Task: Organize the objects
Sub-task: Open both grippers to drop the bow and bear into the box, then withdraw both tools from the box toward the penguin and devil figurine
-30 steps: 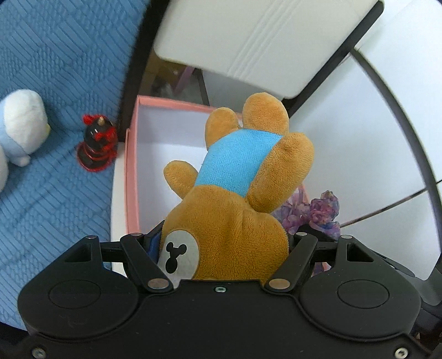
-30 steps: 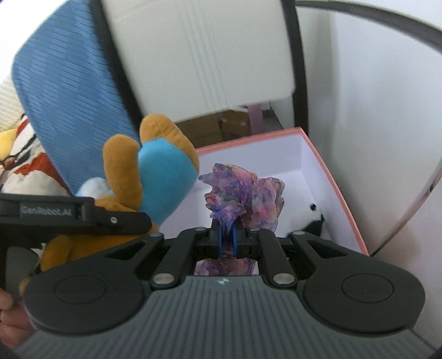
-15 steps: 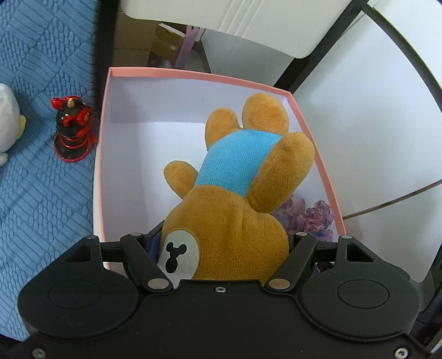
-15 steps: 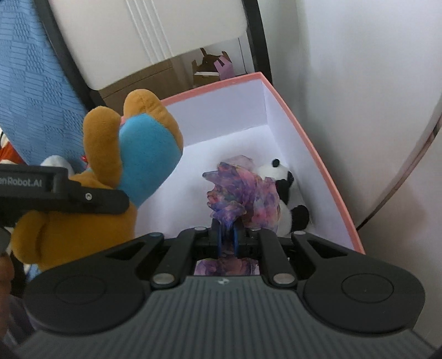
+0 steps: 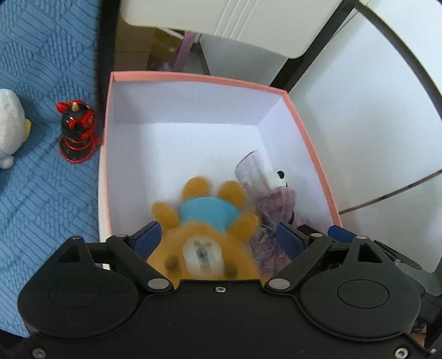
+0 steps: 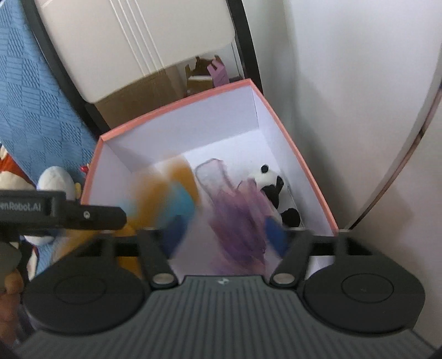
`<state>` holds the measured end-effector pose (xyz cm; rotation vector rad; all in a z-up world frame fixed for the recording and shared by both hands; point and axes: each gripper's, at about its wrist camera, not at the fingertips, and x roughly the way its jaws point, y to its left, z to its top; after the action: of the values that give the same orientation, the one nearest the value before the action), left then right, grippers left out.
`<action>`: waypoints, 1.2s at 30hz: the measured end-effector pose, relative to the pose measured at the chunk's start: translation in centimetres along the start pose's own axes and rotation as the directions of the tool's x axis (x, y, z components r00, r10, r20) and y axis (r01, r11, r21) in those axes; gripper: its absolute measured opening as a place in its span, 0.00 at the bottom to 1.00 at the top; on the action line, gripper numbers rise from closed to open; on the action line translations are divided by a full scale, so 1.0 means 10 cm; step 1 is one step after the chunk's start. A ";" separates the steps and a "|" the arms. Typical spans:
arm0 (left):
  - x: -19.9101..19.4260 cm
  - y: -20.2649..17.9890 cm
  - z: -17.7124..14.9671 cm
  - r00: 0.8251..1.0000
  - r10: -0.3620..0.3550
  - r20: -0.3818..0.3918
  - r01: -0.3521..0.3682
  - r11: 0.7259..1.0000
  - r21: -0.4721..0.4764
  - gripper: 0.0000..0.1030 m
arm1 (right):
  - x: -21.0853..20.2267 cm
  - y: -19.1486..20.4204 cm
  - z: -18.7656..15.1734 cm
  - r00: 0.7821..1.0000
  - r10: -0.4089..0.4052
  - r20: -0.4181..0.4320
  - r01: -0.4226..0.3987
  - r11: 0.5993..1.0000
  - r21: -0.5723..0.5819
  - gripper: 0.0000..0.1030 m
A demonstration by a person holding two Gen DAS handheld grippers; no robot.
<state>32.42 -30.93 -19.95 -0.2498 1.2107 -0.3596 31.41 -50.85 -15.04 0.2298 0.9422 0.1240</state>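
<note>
A pink-rimmed box (image 5: 193, 78) with white walls stands open below both grippers. The brown bear in a blue shirt (image 5: 204, 248) is blurred and dropping into it, loose between the blue pads of my left gripper (image 5: 216, 234), whose jaws are opening. In the right wrist view the bear (image 6: 179, 204) is a blur at the box's (image 6: 171, 110) left. A purple bouquet in clear wrap (image 6: 237, 221) falls, blurred, between the spreading pads of my right gripper (image 6: 224, 232), which is also opening. The bouquet (image 5: 273, 201) leans on a small panda (image 5: 276, 176) (image 6: 272, 187) at the right wall.
A red and black figurine (image 5: 77, 132) stands on the blue blanket (image 5: 41, 193) just left of the box. Further left lies a white plush (image 5: 11, 127). A white panel (image 5: 234, 22) rises behind the box. The left gripper's body (image 6: 60, 212) crosses the right wrist view.
Both grippers have sunk toward the box and opened. The bear and the purple bouquet, held a moment ago, have left the pads and are dropping into the box.
</note>
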 end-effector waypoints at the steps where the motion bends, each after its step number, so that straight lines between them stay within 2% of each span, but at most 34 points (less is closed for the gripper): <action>1: -0.05 -0.01 -0.02 1.000 0.002 0.010 -0.002 1.000 0.004 0.92 | -0.04 0.01 0.00 1.000 0.003 0.003 -0.003 1.000 -0.005 0.71; 3: -0.15 -0.02 -0.05 1.000 0.002 0.030 -0.003 1.000 0.012 0.94 | -0.14 0.04 0.01 1.000 0.008 0.017 -0.008 1.000 -0.004 0.71; 10: -0.64 -0.03 -0.18 0.991 0.013 0.134 -0.016 1.000 0.017 0.95 | -0.59 0.19 0.01 0.997 0.033 0.077 -0.031 0.999 -0.021 0.71; 19: -1.30 -0.03 -0.38 0.979 0.002 0.203 -0.013 0.998 0.053 0.95 | -0.99 0.44 0.03 0.988 0.071 0.139 -0.065 0.997 -0.049 0.71; 26: -1.79 -0.03 -0.55 0.963 -0.030 0.267 0.010 0.997 0.077 0.95 | -1.26 0.68 -0.03 0.980 0.104 0.168 -0.094 0.993 -0.069 0.71; 36: -2.45 0.14 -0.80 0.931 -0.043 0.363 0.018 0.997 0.071 0.95 | -1.68 1.02 -0.11 0.961 0.165 0.222 -0.139 0.982 -0.128 0.71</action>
<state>17.52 -19.81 -2.01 -0.2649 0.8273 -0.3613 20.65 -44.23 0.06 0.2086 0.6816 0.2853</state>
